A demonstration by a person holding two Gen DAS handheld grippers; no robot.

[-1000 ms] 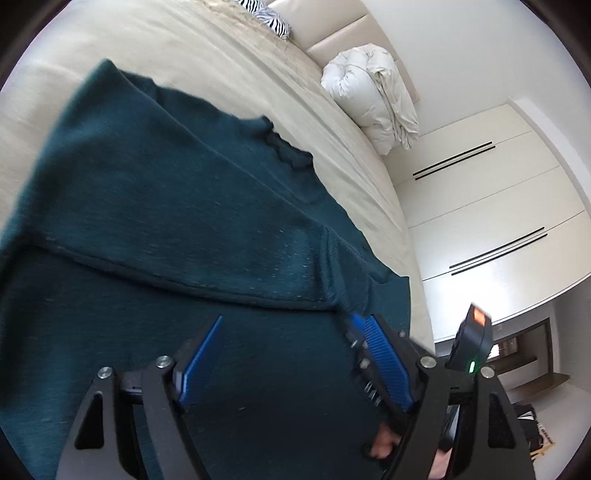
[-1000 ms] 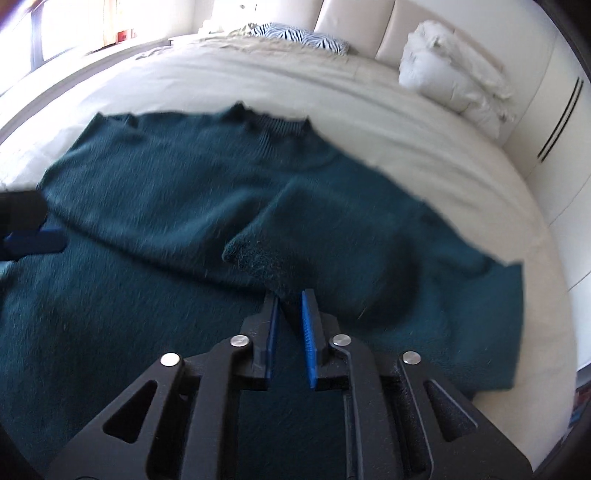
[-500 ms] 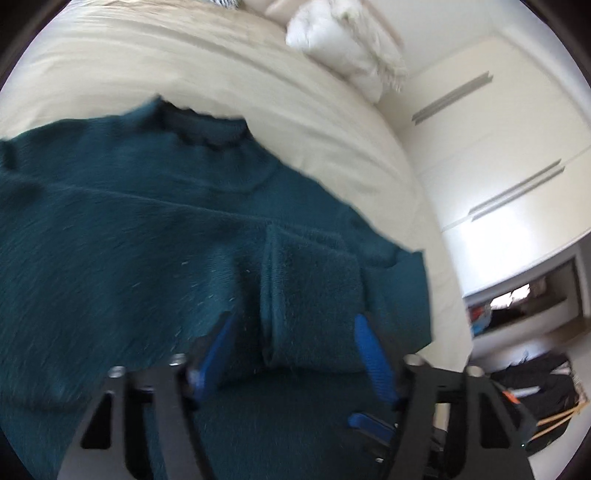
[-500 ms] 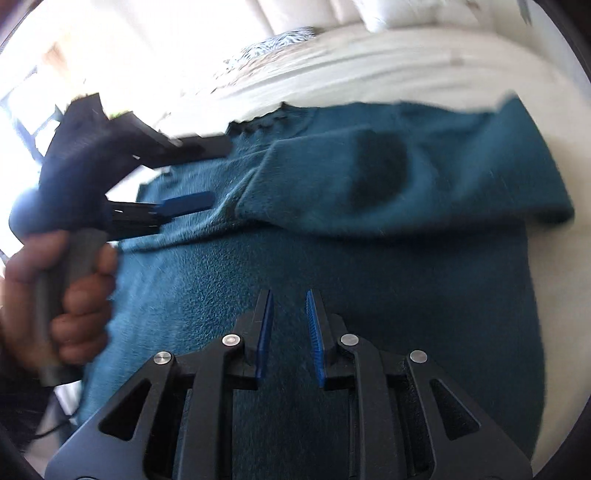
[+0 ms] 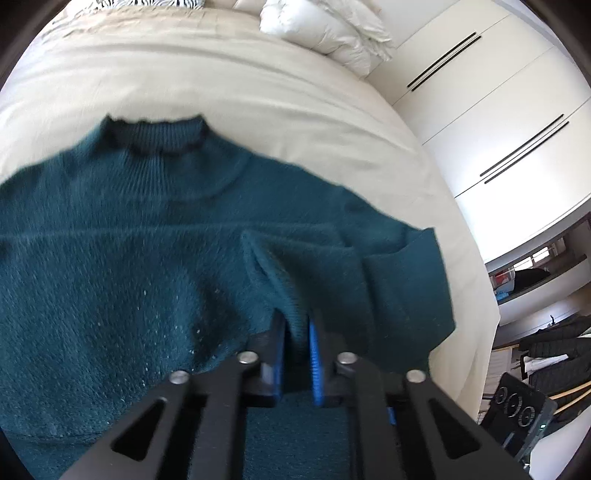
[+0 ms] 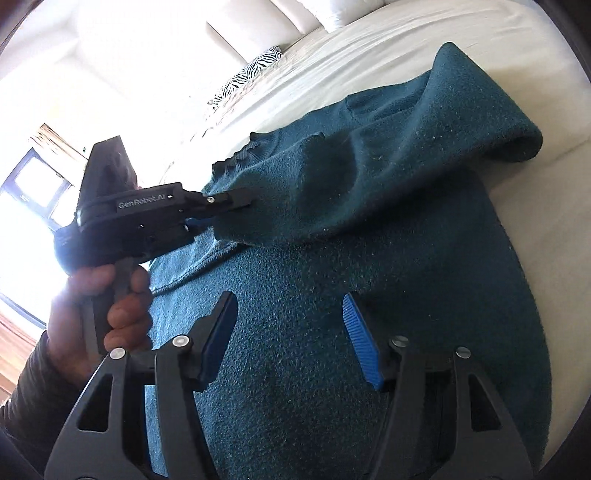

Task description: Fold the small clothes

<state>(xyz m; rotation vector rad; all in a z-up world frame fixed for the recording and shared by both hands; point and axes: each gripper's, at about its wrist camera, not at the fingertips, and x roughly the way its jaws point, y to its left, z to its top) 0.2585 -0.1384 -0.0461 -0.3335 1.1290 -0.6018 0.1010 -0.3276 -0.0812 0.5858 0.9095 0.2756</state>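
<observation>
Moved: left tongs (image 5: 296,334) just closed, now pinching sweater (image 5: 147,258) sleeve cuff; right tongs (image 6: 291,332) just spread, nothing between.
Writing: "GenRobot.AI" on left tongs.
Edges: bare bed (image 5: 221,74) beyond collar.

A dark teal sweater (image 5: 147,258) lies on a cream bedsheet (image 5: 221,74) near a zebra-striped pillow (image 6: 255,72).

A home bedroom: a made bed (image 5: 258,85), white pillows (image 5: 325,33) and built-in wardrobe doors (image 5: 491,110).
</observation>
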